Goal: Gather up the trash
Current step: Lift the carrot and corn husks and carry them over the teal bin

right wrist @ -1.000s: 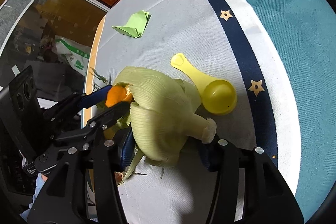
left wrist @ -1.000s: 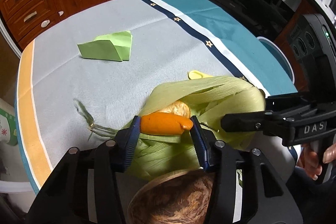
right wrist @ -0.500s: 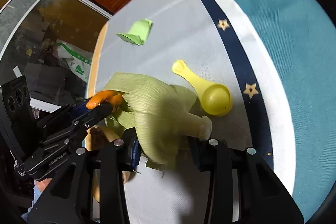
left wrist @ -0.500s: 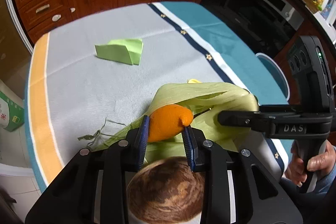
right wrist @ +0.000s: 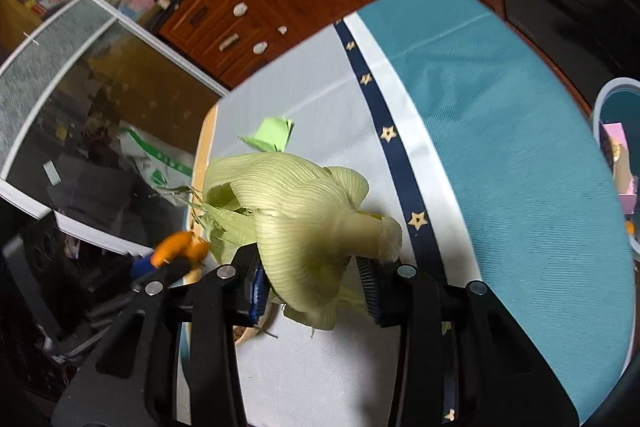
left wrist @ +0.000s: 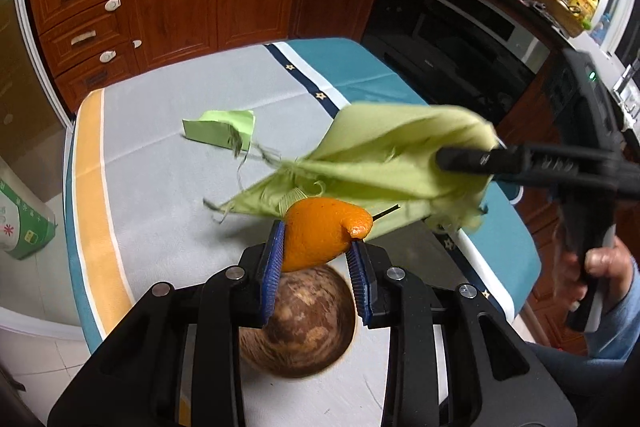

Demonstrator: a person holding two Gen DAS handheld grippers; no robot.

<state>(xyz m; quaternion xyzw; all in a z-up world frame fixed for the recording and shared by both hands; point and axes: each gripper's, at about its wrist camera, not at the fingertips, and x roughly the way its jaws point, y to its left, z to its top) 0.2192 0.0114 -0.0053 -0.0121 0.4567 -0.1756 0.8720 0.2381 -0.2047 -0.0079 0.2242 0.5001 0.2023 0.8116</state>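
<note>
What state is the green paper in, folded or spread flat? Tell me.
Folded: the green paper lies on the tablecloth with creased, raised flaps, not flat.

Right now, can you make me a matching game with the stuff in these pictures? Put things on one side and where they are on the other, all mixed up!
Things:
1. orange peel
2. corn husk
3. green paper
4. wooden bowl

Places:
A. lying alone on the tablecloth
B. held in the right claw
C. on the table under the left claw
D. held in the left claw

Pairs: 1-D, 2-B, 3-A, 4-C
</note>
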